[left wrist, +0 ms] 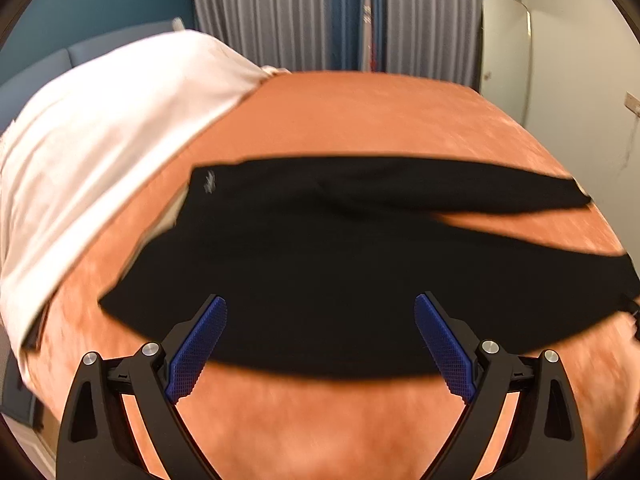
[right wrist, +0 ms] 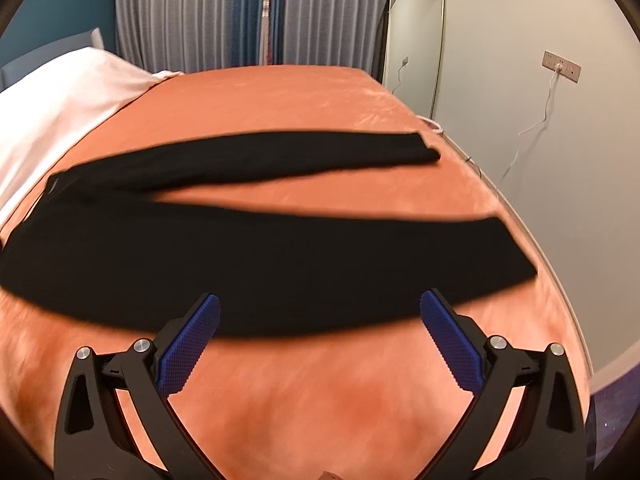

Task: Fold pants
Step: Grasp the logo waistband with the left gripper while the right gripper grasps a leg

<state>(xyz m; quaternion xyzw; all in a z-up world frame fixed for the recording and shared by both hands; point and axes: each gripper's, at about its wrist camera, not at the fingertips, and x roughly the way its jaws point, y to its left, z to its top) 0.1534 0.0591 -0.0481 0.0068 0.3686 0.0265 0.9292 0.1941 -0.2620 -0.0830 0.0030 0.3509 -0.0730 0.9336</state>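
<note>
Across the middle of both frames, the black pants (left wrist: 320,248) lie flat on an orange bedspread (left wrist: 340,120), waist toward the left of the frame and both legs running off to the right, parted in a narrow V. No fold looks made yet, so the task seems to be at its very start: the legs have yet to be laid one over the other and the length doubled up.

At the bottom of the left wrist view, the left gripper (left wrist: 320,320) has its blue pads spread wide, empty, above the near edge of the cloth. The right gripper (right wrist: 320,320) shows the same wide, empty spread over the nearer leg.

A white sheet (left wrist: 100,140) covers the upper left of the bed. Grey curtains (right wrist: 192,12) hang along the top, a leaning mirror (right wrist: 416,40) stands upper right, and a wall socket (right wrist: 561,66) trails a cable.
</note>
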